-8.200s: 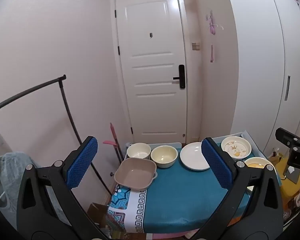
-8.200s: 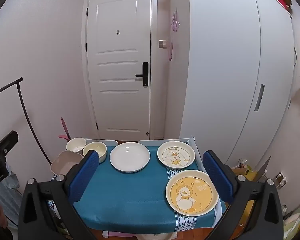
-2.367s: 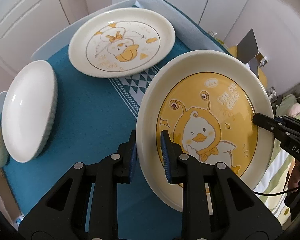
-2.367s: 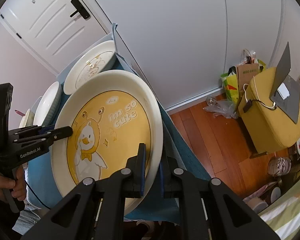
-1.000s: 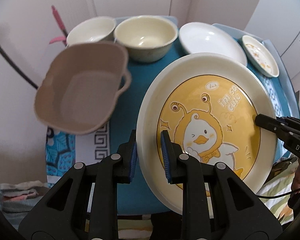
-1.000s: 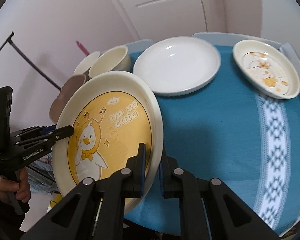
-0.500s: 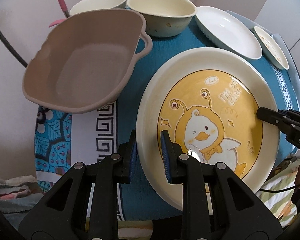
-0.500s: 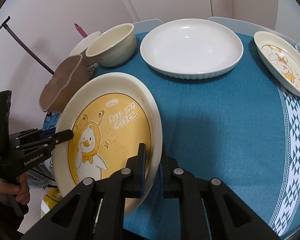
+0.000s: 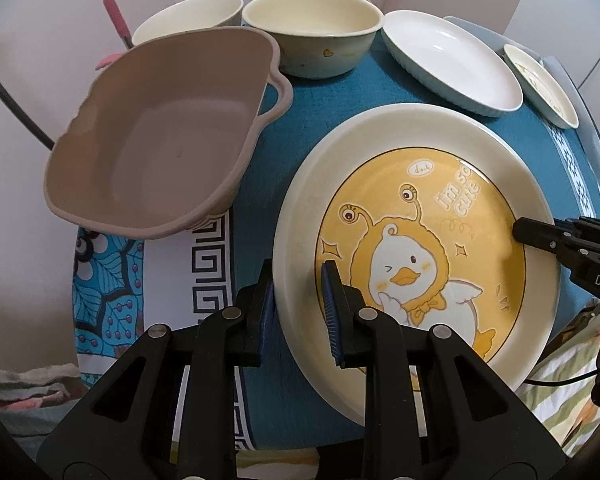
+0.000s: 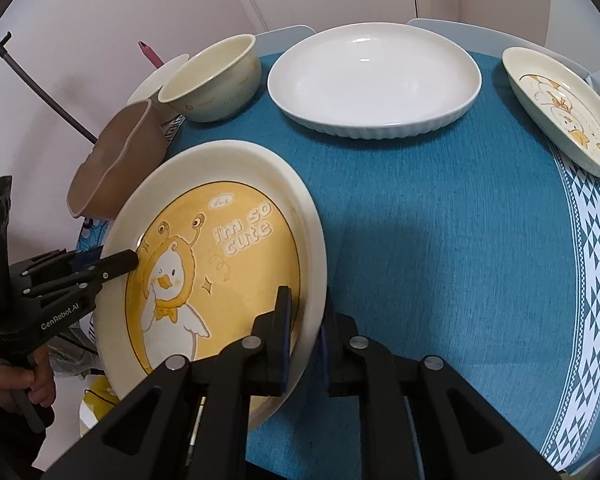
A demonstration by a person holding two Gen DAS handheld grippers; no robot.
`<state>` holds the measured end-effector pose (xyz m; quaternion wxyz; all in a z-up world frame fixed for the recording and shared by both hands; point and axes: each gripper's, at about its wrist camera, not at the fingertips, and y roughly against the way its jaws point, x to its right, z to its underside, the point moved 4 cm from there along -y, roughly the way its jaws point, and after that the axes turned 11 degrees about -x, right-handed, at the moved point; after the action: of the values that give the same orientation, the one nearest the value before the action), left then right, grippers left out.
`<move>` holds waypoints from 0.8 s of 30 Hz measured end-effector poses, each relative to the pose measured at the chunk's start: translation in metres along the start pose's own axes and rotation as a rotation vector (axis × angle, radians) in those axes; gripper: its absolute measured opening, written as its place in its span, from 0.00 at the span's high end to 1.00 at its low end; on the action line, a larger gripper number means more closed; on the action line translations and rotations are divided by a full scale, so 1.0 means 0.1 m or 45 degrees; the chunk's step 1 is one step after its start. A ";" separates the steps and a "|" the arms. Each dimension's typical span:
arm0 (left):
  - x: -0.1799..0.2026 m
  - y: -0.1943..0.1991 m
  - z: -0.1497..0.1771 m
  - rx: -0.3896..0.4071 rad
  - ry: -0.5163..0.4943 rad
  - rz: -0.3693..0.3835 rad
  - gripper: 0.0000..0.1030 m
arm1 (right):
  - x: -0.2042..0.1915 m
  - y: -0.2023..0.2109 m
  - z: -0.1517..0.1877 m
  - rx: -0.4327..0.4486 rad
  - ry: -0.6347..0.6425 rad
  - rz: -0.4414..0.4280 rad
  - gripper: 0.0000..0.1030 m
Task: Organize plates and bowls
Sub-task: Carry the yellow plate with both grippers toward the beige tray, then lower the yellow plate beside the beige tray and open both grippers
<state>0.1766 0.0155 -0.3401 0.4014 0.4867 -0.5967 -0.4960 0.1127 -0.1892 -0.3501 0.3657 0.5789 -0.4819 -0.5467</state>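
We've got the yellow duck plate (image 9: pixel 412 240) pinched at opposite rim edges, left tool (image 9: pixel 300 304) clamped narrow on the near-left rim, right tool (image 10: pixel 304 320) clamped narrow on the right rim, one pad on the face and one under the lip each side. The plate sits low over the near-left part of the bench (image 10: pixel 440 240), on the teal cloth; whether its underside touches the cloth we can't tell. It's just beside the taupe square dish (image 9: pixel 160 140), not touching as far as we see. Judgement on handling: glazed ceramic, stiff, fairly heavy for a rim pinch, slick surface, chips or breaks if dropped or knocked. Rim is the only practical hold; the raised lip gives the pads something to bite, and two opposed grips stop it pivoting. A single rim grip would probably let it swing or slide out. Risk: clipping the taupe dish's handle on the way down, or one side letting go first and the plate tipping. Still on the bench: the cream bowl (image 9: pixel 312 32), a second bowl (image 9: pixel 188 16) behind the dish, the white fluted plate (image 10: pixel 374 76) and the small duck plate (image 10: pixel 564 108) at far right.
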 end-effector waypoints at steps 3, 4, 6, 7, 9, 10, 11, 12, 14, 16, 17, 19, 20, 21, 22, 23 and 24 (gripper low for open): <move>0.05 0.02 0.00 0.004 -0.004 -0.012 0.81 | -0.01 0.00 0.00 -0.001 0.002 0.009 0.88; 0.04 0.02 0.00 0.004 -0.005 -0.017 0.81 | -0.01 0.00 0.00 -0.001 0.004 0.013 0.88; 0.07 0.03 0.00 0.002 -0.008 -0.043 0.80 | -0.01 0.02 0.01 0.010 0.003 0.020 0.88; 0.08 0.04 0.00 0.002 -0.010 -0.063 0.79 | -0.01 0.04 0.01 0.015 -0.001 0.020 0.88; 0.11 0.06 0.00 0.000 -0.013 -0.108 0.64 | 0.00 0.07 0.00 0.030 -0.007 0.017 0.88; 0.12 0.08 0.01 0.006 -0.016 -0.136 0.56 | 0.02 0.09 0.00 0.037 -0.011 0.018 0.88; 0.14 0.12 0.01 0.018 -0.017 -0.154 0.40 | 0.03 0.12 -0.01 0.047 -0.014 0.026 0.88; 0.15 0.17 0.02 0.038 -0.020 -0.169 0.35 | 0.04 0.15 -0.01 0.055 -0.015 0.037 0.86; 0.19 0.31 0.04 0.060 -0.027 -0.190 0.34 | 0.05 0.24 -0.01 0.064 -0.014 0.062 0.76; 0.24 0.47 0.07 0.071 -0.025 -0.201 0.32 | 0.07 0.36 -0.02 0.082 -0.019 0.076 0.40; 0.26 0.56 0.09 0.085 -0.022 -0.186 0.31 | 0.07 0.45 -0.02 0.094 -0.021 0.075 0.29; 0.33 0.81 0.09 0.146 -0.012 -0.131 0.25 | 0.09 0.66 -0.02 0.138 -0.030 0.083 0.07; 0.37 0.95 0.07 0.190 -0.007 -0.106 0.17 | 0.10 0.79 -0.04 0.176 -0.029 0.101 0.06; 0.42 1.10 0.03 0.251 -0.004 -0.082 0.09 | 0.08 0.90 -0.04 0.213 -0.022 0.126 0.06; 0.44 1.26 -0.02 0.322 -0.004 -0.065 0.06 | 0.07 1.02 -0.05 0.253 -0.011 0.160 0.04; 0.46 1.39 -0.06 0.392 -0.008 -0.059 0.00 | 0.07 1.15 -0.07 0.289 0.004 0.197 0.03; 0.51 1.53 -0.14 0.461 -0.020 -0.055 0.00 | 0.07 1.26 -0.08 0.318 0.014 0.227 0.01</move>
<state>0.1516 -0.0319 -0.1870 0.2918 0.5600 -0.6686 -0.3927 0.1005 -0.2302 -0.2313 0.3405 0.5779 -0.5936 -0.4447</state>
